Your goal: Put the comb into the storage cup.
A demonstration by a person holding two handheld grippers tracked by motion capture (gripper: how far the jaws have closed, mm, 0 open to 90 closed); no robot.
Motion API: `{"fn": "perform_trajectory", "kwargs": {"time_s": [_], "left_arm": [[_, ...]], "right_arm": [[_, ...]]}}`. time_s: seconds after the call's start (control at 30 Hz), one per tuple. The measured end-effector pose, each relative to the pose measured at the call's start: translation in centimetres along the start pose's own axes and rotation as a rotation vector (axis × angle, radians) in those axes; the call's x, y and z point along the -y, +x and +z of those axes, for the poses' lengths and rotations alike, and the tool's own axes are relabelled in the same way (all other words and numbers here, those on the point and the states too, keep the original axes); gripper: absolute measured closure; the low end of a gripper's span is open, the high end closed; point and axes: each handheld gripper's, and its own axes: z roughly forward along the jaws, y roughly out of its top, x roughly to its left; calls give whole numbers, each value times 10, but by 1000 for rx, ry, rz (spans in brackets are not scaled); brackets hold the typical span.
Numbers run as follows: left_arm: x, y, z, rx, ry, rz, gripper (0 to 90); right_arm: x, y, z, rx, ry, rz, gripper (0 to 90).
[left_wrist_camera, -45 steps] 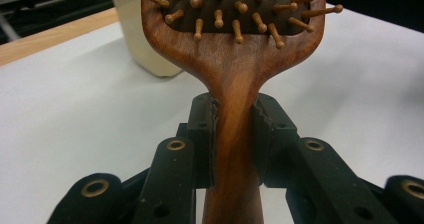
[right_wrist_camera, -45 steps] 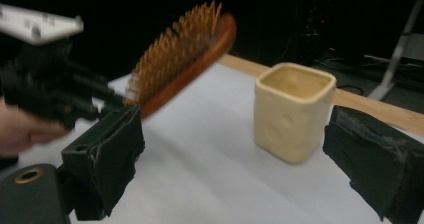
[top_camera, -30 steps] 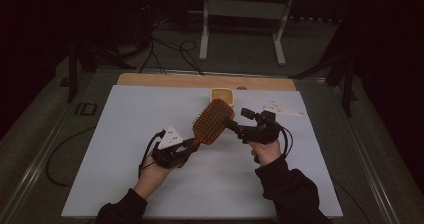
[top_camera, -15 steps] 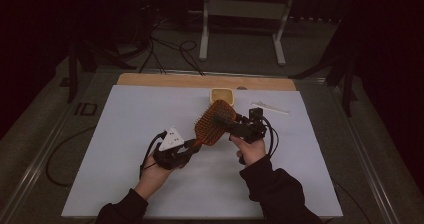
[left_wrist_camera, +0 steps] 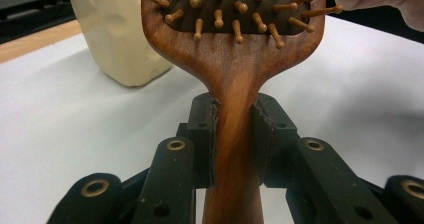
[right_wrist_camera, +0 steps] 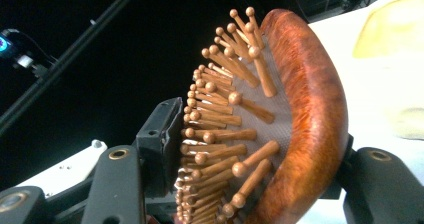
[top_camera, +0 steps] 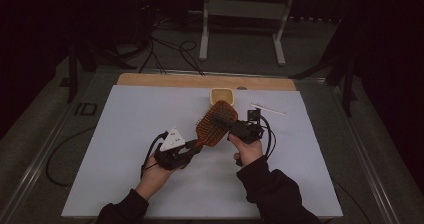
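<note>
Hairbrush (top_camera: pixel 216 124) handle clamped in left tongs (top_camera: pixel 192 148); right tongs (top_camera: pixel 222 121), just closing, pinch its head.

Before you is a table (top_camera: pixel 150 81) with a tan wooden edge along its far side, nearly all covered by a large white sheet (top_camera: pixel 130 134). Directly on the sheet, just beyond the grippers you hold, stands a cream cup (top_camera: pixel 222 95). Farther toward the far right, beyond your right-hand tool, lies a thin white stick (top_camera: pixel 268 109).
</note>
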Motion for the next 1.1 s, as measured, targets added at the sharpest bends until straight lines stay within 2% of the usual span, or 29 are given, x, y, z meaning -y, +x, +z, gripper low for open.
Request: {"fn": "perform_trajectory", "kwargs": {"time_s": [0.1, 0.23, 0.5, 0.7, 0.73, 0.8, 0.83, 0.9, 1.1], "left_arm": [[0, 0, 1, 4, 2, -1, 733], [1, 0, 3, 9, -3, -3, 733], [2, -1, 5, 3, -14, -19, 730], [0, 0, 4, 15, -29, -39, 722], [-1, 1, 3, 25, -33, -41, 708], [-3, 0, 4, 22, -12, -41, 567], [-3, 1, 3, 37, 1, -43, 507], [-4, 3, 2, 39, 18, -52, 420], [-4, 9, -7, 48, 23, -76, 328]], "right_arm": [[0, 1, 0, 13, 10, -15, 424], [-1, 2, -2, 6, 3, -18, 502], [-4, 12, 0, 20, 9, -84, 528], [-6, 20, 0, 21, 8, -142, 535], [-7, 20, 0, 18, 6, -149, 536], [-10, 22, -1, 20, -2, -169, 536], [-12, 24, -2, 31, -10, -186, 536], [-17, 26, -5, 47, -27, -209, 535], [-34, 28, -16, 56, -61, -248, 534]]}}
